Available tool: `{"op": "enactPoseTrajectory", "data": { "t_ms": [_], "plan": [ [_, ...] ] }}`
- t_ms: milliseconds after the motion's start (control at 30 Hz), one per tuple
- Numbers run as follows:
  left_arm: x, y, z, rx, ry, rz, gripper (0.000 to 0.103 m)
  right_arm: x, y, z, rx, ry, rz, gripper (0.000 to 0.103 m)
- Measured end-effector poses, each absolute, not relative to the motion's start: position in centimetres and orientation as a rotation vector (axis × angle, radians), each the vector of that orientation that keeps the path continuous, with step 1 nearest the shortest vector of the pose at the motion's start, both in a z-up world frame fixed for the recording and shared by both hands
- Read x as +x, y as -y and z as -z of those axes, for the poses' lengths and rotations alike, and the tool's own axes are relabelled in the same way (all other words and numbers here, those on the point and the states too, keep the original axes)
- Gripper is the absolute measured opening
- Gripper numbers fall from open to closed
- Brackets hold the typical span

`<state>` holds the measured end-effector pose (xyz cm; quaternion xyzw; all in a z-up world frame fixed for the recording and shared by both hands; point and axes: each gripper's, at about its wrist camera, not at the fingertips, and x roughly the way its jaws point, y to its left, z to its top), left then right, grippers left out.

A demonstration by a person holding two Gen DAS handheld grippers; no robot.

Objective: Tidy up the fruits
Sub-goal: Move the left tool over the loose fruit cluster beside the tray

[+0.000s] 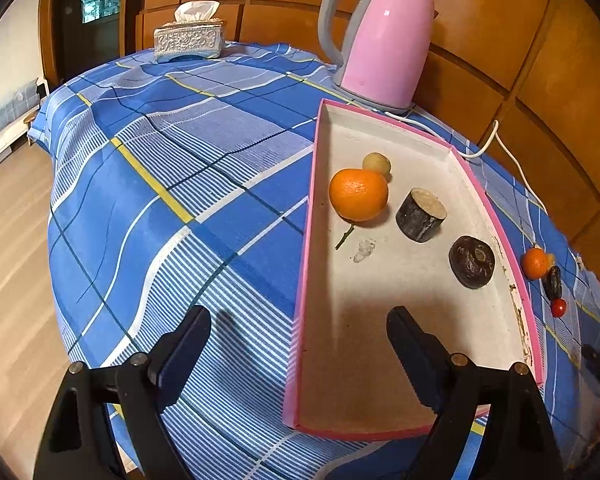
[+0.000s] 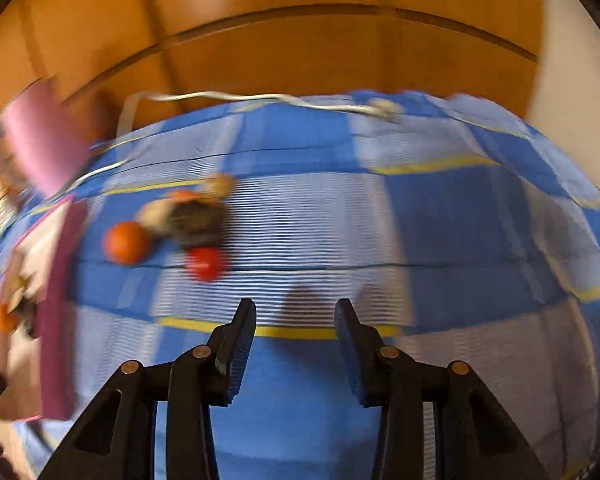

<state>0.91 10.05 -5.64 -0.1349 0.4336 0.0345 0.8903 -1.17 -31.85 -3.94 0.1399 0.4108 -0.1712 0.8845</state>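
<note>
A pink-rimmed tray [image 1: 312, 184] on the blue plaid cloth holds a large orange [image 1: 358, 194], a small yellowish fruit [image 1: 377, 163], a dark cut stump [image 1: 420, 214] and a dark round fruit [image 1: 472, 262]. My left gripper [image 1: 298, 316] stands open astride the tray's near left wall, touching nothing. To the right of the tray lie a small orange [image 1: 535, 264], a dark oblong fruit [image 1: 553, 282] and a red cherry tomato [image 1: 558, 307]. The blurred right wrist view shows this cluster: orange [image 2: 126, 242], tomato [image 2: 205, 264], dark fruit [image 2: 198, 220]. My right gripper [image 2: 295, 306] is open and empty, to the cluster's right.
A pink kettle [image 1: 384, 40] stands behind the tray, its white cord [image 1: 500, 140] trailing along the wooden wall. A silver tissue box [image 1: 189, 40] sits at the far left corner. The table's left edge drops to a wooden floor [image 1: 12, 240].
</note>
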Motion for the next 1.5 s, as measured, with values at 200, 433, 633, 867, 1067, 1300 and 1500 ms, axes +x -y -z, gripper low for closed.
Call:
{"op": "enactPoseTrajectory", "data": {
  "t_ms": [200,433,633,867,1067,1300,1500],
  "plan": [
    [0.9,-9.8,5.3,-0.268,-0.888,-0.064,0.09,-3.6,37.2,5.3,0.32,-0.838,0.632,0.041],
    [1.0,-9.4,4.4,-0.249,-0.863,-0.041,0.09,-5.2,39.2,6.6,0.327,-0.792,0.761,0.062],
    [1.1,-8.3,3.2,-0.224,-0.846,0.0,0.09,-5.0,38.9,6.8,0.32,-0.777,0.759,0.066],
    [2.0,-7.1,1.3,-0.221,-0.839,0.074,0.09,-5.0,39.0,7.0,0.316,-0.772,0.754,0.069],
    [3.1,-4.5,-0.1,-0.178,-0.846,0.186,0.089,-5.0,38.9,7.0,0.315,-0.772,0.754,0.07],
    [4.4,-0.8,-0.9,-0.118,-0.885,0.32,0.072,-5.0,38.9,7.0,0.315,-0.772,0.754,0.07],
    [5.6,2.7,-1.6,-0.073,-0.9,0.454,0.052,-5.0,38.9,7.0,0.315,-0.771,0.754,0.07]
  ]
}}
